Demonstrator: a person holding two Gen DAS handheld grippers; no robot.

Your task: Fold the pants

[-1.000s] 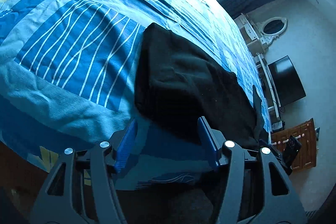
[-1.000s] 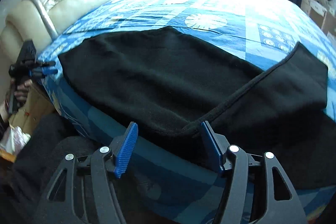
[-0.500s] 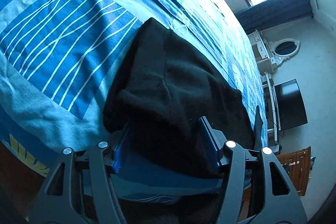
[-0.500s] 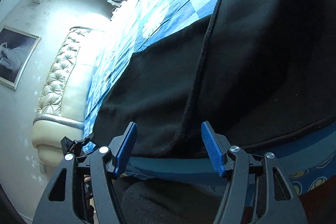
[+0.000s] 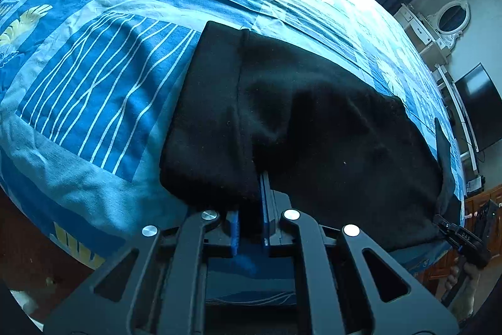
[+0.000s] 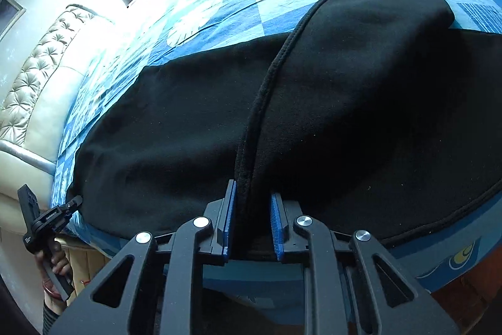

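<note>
The pants (image 6: 329,102) are black and spread flat along the near edge of the bed (image 5: 94,77), on the blue patterned cover. My right cam gets most of them: a corded seam running from far right down to my jaws, one leg lying over the other fabric, and the near hem curving off to the right. My left cam only gets the end of them (image 5: 313,121), with a wide band along the left edge.

Left gripper (image 5: 251,200) has just been closing, and its blue pads are pinched tight on the near edge of the pants right by that band. It's angled steeply down at the bed edge. Right gripper (image 6: 252,206) has also just been closing, and a thick bunched fold with the seam sits between its pads. They're not as close together as the left ones, but the fabric fills the gap, so it's got hold. It's tilted down too.

Each cam catches the other tool. From the right one I see my left gripper at the far left corner of the pants with my hand (image 6: 55,262) on its handle. From the left one the right tool (image 5: 461,237) sits at the lower right.

Only the right view shows the tufted headboard (image 6: 40,74), and only the left shows the TV (image 5: 480,105) and oval mirror (image 5: 453,18).
</note>
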